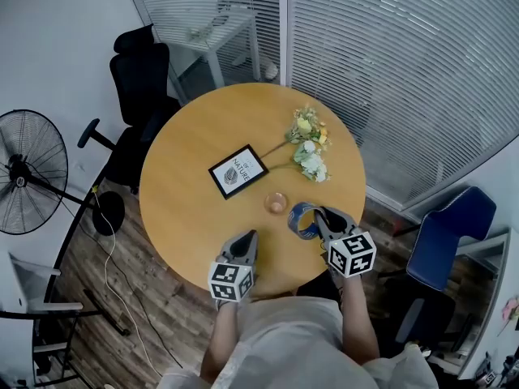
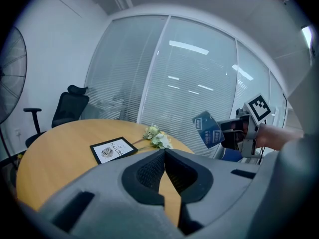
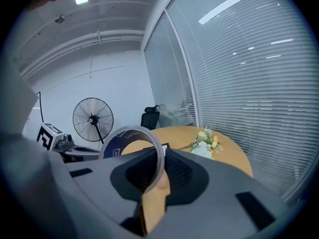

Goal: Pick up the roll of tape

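The roll of tape [image 1: 302, 220], blue with white print, hangs on edge above the round wooden table [image 1: 186, 193], near its front right rim. My right gripper [image 1: 320, 217] is shut on the roll's wall. In the right gripper view the ring [image 3: 130, 143] stands between the jaws of that gripper [image 3: 158, 156]. The left gripper view shows the roll [image 2: 208, 129] in the air against the blinds. My left gripper [image 1: 246, 240] is shut and holds nothing; it hovers over the table's front edge, left of the roll, and its jaws [image 2: 164, 153] meet.
On the table lie a black-framed print [image 1: 238, 171], a bunch of flowers [image 1: 308, 148] and a small glass [image 1: 276, 203] just left of the roll. A black chair [image 1: 142, 79] and a fan [image 1: 28, 173] stand at the left, a blue chair [image 1: 446, 233] at the right.
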